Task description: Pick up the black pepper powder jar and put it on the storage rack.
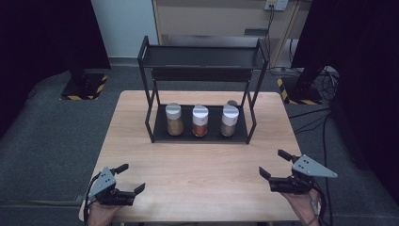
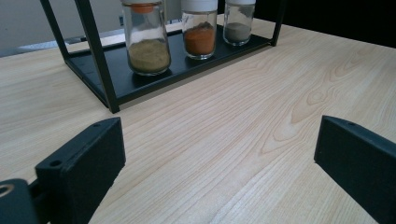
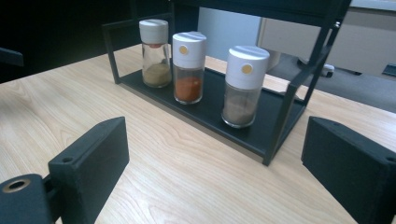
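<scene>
Left gripper: held low over the near left corner of the table, fingers spread wide, nothing between them.
Right gripper: held low over the near right part of the table, fingers spread wide, nothing between them.
Hands: the left hand and the right hand enter from the near edge, each gripping the rear of its gripper.
Rack: black two-tier metal frame, standing at the far centre of the table, well apart from both grippers.
Lower shelf: carries three spice jars in a row, upright, each with a white cap, spaced apart from one another.
Left jar: clear glass, yellowish-brown powder, at the left end of the row in the high view.
Middle jar: clear glass, orange-red powder, between the other two.
Right jar: clear glass, grey-brown powder, at the right end of the row.
Upper shelf: black tray with a raised rim, set above the jars.
Left gripper view: the yellowish jar stands nearest, the grey-brown jar farthest.
Right gripper view: the grey-brown jar stands nearest, the orange jar next, the yellowish jar farthest.
Surroundings: grey floor around the table, pale cabinet behind the rack.
</scene>
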`<state>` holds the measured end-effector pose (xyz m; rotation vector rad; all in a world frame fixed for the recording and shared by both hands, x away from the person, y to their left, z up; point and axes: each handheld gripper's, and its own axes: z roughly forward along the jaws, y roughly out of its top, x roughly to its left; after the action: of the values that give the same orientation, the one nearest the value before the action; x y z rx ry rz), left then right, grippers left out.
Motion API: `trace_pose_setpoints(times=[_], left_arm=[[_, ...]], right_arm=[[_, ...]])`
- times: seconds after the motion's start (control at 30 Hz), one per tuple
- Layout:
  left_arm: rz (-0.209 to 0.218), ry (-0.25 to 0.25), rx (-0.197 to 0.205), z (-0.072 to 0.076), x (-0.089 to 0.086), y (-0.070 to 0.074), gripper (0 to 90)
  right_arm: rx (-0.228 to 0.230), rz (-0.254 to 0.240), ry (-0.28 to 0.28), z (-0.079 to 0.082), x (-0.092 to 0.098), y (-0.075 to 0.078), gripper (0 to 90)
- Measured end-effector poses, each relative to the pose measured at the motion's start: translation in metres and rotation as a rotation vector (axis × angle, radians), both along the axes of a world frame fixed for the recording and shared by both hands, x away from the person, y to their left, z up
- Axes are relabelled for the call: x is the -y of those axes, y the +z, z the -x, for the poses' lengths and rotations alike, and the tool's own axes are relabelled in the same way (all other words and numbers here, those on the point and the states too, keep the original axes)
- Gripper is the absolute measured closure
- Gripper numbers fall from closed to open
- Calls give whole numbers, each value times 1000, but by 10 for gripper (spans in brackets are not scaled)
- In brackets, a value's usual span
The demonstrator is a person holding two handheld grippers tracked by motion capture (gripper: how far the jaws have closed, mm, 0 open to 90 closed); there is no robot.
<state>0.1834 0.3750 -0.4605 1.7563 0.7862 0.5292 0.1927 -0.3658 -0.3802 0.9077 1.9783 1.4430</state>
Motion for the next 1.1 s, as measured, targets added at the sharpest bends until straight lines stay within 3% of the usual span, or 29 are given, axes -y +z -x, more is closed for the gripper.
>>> trace_pose_setpoints(times=[0.4,0.77,1.1], left_arm=[[-1,-4,2,0,0,0,10],[8,-4,5,0,-1,-1,10],[18,-14,9,0,-2,-2,10]], right_arm=[[-31,3,-20,12,12,-17,78],[-48,3,-24,9,15,-32,80],[-32,-1,-15,6,18,-39,85]])
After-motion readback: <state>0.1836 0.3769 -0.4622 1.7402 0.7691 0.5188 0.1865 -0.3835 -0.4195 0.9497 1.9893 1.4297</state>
